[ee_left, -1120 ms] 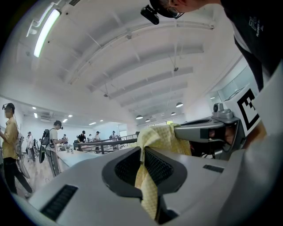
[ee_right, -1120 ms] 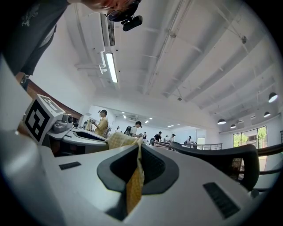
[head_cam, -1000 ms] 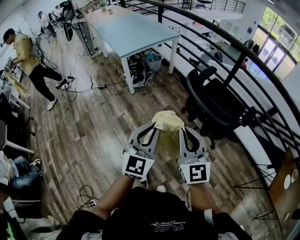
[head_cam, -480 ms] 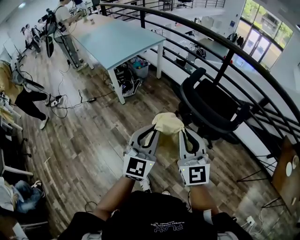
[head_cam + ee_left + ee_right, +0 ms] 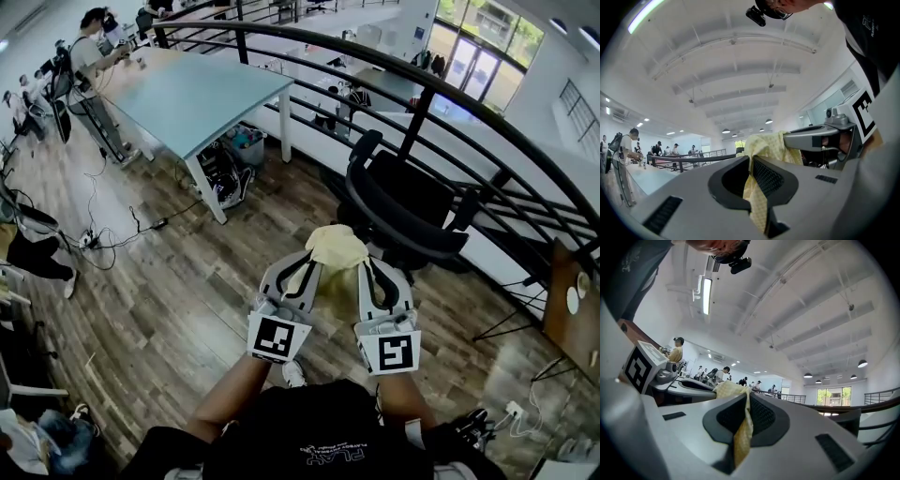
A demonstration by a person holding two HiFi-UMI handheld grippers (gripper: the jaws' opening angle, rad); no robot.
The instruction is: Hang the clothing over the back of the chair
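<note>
Chair (image 5: pixel 403 202) nearer than before | left tongs (image 5: pixel 751 164), right tongs (image 5: pixel 746 401) each pinch yellow garment (image 5: pixel 336 246) (wood floor (image 5: pixel 187 309) short of chair)

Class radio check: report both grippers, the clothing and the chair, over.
Left gripper and right gripper both shut on yellow clothing. Clothing not yet on black chair. Path looks clear.

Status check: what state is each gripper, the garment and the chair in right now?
left gripper: shut on the yellow garment.
right gripper: shut on the yellow garment.
yellow garment: bunched, held up between both grippers, not on the chair.
office chair: backrest bare, nothing draped over it.
</note>
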